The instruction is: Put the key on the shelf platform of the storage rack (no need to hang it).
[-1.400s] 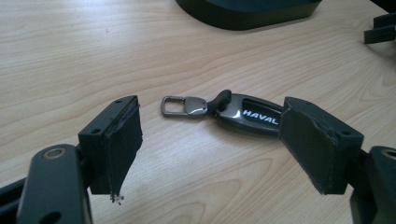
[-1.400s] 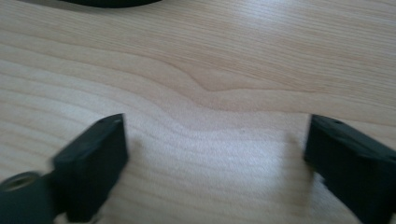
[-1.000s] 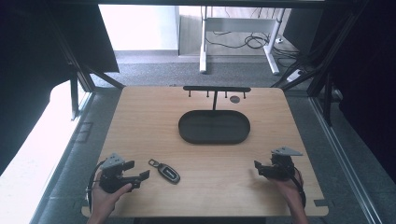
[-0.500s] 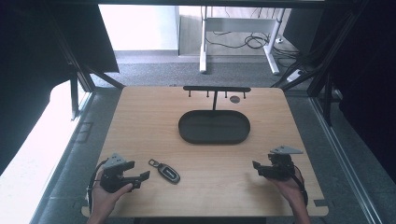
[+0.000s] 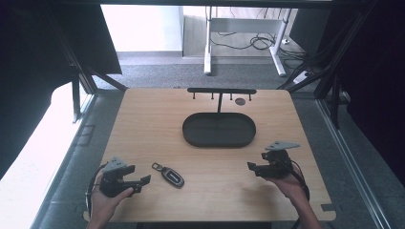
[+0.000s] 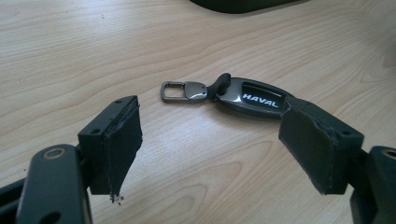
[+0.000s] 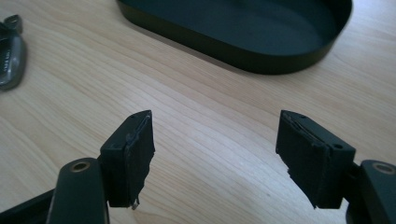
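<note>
A dark key fob [image 6: 252, 98] lettered HAVAL is seen lying flat on the wooden table [image 5: 143, 124], just ahead of the left gripper [image 6: 210, 140] and slightly toward its right jaw, whose tip overlaps the fob's near end in the left gripper view; whether they touch cannot be told. A metal clip [image 6: 183, 90] is joined to the fob's end and points away toward the gripper's left side. The left gripper's jaws are spread wide and nothing is held between them; bare wood is seen in the gap. In the high view this gripper [image 5: 143, 181] is held low over the table's near edge by the left hand [image 5: 107, 200], with the fob [image 5: 169, 174] just beyond its tips. The right gripper [image 7: 215, 154] is likewise spread wide with nothing between its jaws, and it is held by the right hand [image 5: 286, 181] above the table. Ahead of the right gripper a black oval tray [image 7: 243, 51] is seen resting on the wood, and the fob [image 7: 10, 60] is glimpsed far off to its left side at the frame edge. Beyond the tray, seen from the high view, a black hook rack [image 5: 221, 90] is stood upright, and a small dark round mark [image 5: 240, 101] is seen on the table near it
</note>
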{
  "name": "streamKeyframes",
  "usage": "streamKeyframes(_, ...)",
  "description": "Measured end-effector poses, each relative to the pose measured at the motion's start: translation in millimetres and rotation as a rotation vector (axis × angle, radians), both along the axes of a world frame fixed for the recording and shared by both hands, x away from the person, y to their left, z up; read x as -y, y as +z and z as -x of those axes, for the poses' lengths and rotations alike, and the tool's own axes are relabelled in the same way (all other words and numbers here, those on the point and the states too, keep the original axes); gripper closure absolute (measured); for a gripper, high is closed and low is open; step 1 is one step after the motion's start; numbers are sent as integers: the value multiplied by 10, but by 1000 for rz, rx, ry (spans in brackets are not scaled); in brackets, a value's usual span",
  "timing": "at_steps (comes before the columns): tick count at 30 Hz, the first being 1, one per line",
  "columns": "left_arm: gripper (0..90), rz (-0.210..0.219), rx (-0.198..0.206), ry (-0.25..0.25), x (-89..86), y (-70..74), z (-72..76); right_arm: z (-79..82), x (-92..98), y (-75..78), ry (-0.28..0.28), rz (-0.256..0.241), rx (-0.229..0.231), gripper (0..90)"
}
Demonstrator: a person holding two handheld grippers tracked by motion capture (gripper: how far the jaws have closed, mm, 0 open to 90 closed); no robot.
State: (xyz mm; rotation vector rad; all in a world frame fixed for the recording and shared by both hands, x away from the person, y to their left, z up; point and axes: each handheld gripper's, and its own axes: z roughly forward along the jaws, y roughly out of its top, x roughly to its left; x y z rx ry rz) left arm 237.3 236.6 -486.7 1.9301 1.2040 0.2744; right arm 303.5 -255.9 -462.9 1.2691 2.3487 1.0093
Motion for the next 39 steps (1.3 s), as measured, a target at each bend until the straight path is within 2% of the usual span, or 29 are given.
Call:
streamKeyframes(1,218,0,0,0,0,0,0,0,0,0,0,0,0,283)
streamKeyframes(2,219,-2,1,-4,-4,4,4,-14,-74,42,23,35,10,281)
streamKeyframes(5,220,3,0,-7,-9,7,12,-28,-154,92,45,59,14,277)
streamKeyframes(9,221,4,-2,-3,-15,10,5,-59,-325,200,95,77,26,277)
streamKeyframes(10,220,3,-1,-5,-12,14,2,-85,-418,243,117,88,36,285)
streamKeyframes(12,221,2,-2,-7,1,17,2,-100,-464,259,130,92,35,288)
streamKeyframes(13,220,1,-2,-10,15,14,6,-129,-565,283,159,100,27,288)
streamKeyframes(18,217,3,4,-18,25,28,21,-159,-738,303,202,130,11,286)
streamKeyframes(20,217,7,7,-20,31,39,32,-179,-873,304,232,162,7,286)
streamKeyframes(23,216,6,7,-24,36,40,32,-188,-936,300,247,166,6,286)
streamKeyframes(26,212,29,2,-41,53,57,39,-201,-1071,290,277,180,-2,286)
streamKeyframes(32,211,9,7,-49,85,61,48,-217,-1226,290,309,201,-10,288)
streamKeyframes(39,211,8,2,-52,94,52,47,-221,-1410,287,345,217,-12,293)
